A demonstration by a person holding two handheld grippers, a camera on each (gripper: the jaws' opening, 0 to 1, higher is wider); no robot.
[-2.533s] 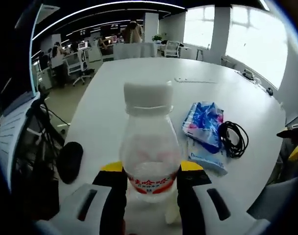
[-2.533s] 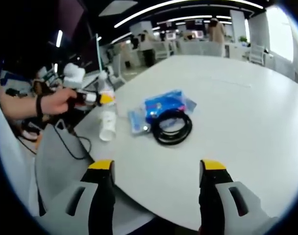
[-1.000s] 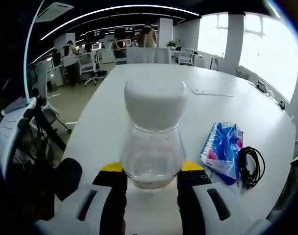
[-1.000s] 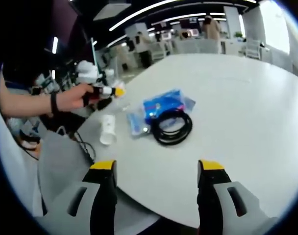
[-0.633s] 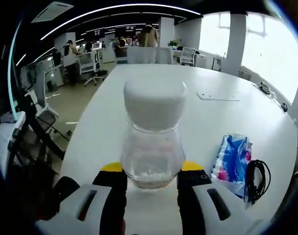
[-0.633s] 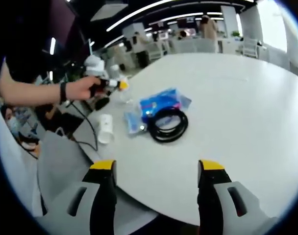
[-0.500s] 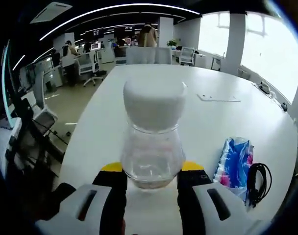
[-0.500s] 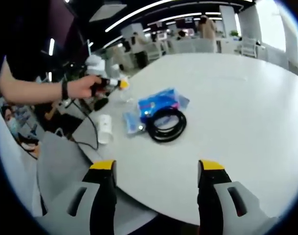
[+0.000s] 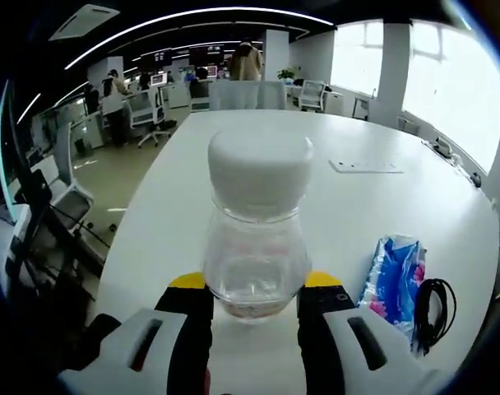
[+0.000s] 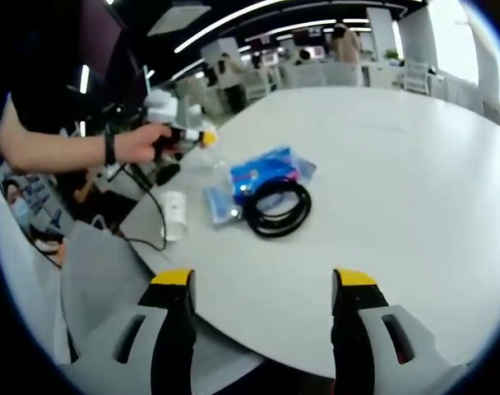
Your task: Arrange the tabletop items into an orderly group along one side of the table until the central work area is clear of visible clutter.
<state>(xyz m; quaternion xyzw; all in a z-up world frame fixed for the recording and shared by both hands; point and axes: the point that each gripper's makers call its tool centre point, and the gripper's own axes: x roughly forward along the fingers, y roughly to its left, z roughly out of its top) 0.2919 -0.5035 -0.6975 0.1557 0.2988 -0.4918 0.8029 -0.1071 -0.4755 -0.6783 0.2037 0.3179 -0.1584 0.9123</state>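
Several items sit near one edge of the white desk (image 10: 414,164): a blue packet (image 10: 262,174), a coil of black cable (image 10: 276,207) touching it, a smaller clear wrapper (image 10: 217,204) beside them, and a white cup-like object lying on its side (image 10: 174,216) close to the desk edge. The left gripper (image 9: 254,300) is pinching a clear plastic bottle (image 9: 254,247) with a white cap between its jaws, holding it over the desk near that same edge; in the right gripper view the person's hand (image 10: 143,144) carries it just beyond the packet. The right gripper (image 10: 262,284) is spread wide with nothing between its jaws, hovering over bare desk on the near side of the cable.

By my reading the tidying is partway along: the middle of the desk looks clear already, the loose things are bunched but not neatly lined up, and the bottle has yet to be set down among them.

Compared with 2.5 s ago, the bottle no longer shows its red label between the jaws; the view now looks down on the cap, so the grip sits lower on it or the bottle has tilted. The packet and cable have slid toward the right rim of the left gripper view, which is the camera moving. The right gripper has barely changed
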